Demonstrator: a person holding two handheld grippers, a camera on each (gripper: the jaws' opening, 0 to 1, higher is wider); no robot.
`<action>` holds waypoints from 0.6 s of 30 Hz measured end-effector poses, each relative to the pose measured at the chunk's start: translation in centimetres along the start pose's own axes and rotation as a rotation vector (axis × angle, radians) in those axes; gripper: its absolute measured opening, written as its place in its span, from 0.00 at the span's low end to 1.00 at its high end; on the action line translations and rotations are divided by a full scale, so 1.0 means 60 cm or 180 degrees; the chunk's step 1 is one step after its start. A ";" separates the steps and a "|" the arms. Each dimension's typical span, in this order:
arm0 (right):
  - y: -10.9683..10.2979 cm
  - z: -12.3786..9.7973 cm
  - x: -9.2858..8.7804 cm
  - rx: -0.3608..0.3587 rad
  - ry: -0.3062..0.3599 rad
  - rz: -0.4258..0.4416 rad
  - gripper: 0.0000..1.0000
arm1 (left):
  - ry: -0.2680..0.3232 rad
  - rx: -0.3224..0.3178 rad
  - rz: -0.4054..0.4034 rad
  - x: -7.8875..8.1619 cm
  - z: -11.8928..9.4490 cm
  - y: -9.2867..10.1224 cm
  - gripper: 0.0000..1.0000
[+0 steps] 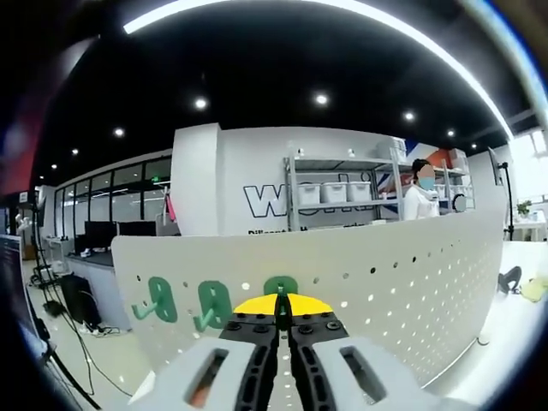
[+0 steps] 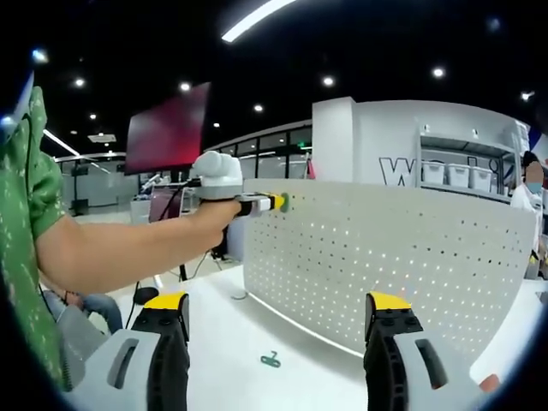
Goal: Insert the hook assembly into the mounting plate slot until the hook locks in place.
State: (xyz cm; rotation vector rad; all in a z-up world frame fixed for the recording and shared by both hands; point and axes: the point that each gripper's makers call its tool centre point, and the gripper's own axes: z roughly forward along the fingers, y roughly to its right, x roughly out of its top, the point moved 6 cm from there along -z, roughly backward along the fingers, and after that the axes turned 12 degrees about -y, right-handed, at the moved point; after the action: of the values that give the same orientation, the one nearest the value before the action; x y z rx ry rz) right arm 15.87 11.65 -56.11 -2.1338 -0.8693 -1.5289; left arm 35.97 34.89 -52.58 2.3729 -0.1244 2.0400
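Green hook [image 1: 281,288] between pinched left jaws at white pegboard [image 1: 402,282], right jaws spread, "W" lettering [image 1: 265,200] behind.

Both views are evenly lit from above by small round ceiling spots [image 1: 321,99] and a long bright strip light [image 1: 342,10] against a dark ceiling, with daylight burning out a window [image 1: 538,163] at the right edge of the left gripper view. The white pegboard [image 2: 385,265] and worktop [image 2: 231,342] look bright, with soft, faint shadows. The fisheye lens bends straight lines strongly towards the edges, and the near tongs [image 1: 282,330] are slightly soft.
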 end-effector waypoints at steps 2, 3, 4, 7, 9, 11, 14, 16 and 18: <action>-0.002 0.000 0.001 0.0013 0.0008 -0.0003 0.86 | 0.0008 0.0028 -0.0015 0.000 0.001 0.002 0.02; -0.002 0.000 0.001 0.0018 0.0012 -0.0008 0.86 | 0.0012 0.0045 -0.0012 0.000 0.003 0.002 0.02; -0.002 -0.001 0.000 0.0019 0.0012 -0.0007 0.86 | 0.0015 0.0053 -0.0018 0.000 0.004 0.001 0.02; 0.002 -0.002 -0.003 0.0005 0.0001 0.0014 0.86 | -0.0007 0.0068 -0.0008 -0.002 0.006 0.000 0.02; 0.003 -0.002 -0.004 0.0004 0.0002 0.0023 0.86 | 0.0010 0.0060 -0.0011 -0.006 0.005 0.000 0.02; 0.003 -0.002 -0.005 0.0008 -0.0005 0.0026 0.86 | 0.0019 0.0068 0.0033 -0.005 0.006 0.000 0.02; 0.000 -0.001 -0.003 0.0024 0.0009 0.0019 0.86 | 0.0015 0.0062 0.0038 -0.004 0.007 -0.002 0.02; 0.000 -0.002 -0.002 0.0023 0.0020 0.0014 0.86 | 0.0006 0.0066 0.0072 -0.004 0.008 -0.003 0.02; 0.001 -0.003 -0.001 0.0017 0.0023 0.0013 0.86 | -0.0007 0.0058 0.0106 -0.003 0.008 -0.004 0.03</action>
State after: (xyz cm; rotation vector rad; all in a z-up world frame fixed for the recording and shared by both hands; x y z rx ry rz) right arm 15.75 11.49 -56.08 -2.1238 -0.8652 -1.5299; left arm 36.43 35.09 -52.82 2.3997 -0.1469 2.0617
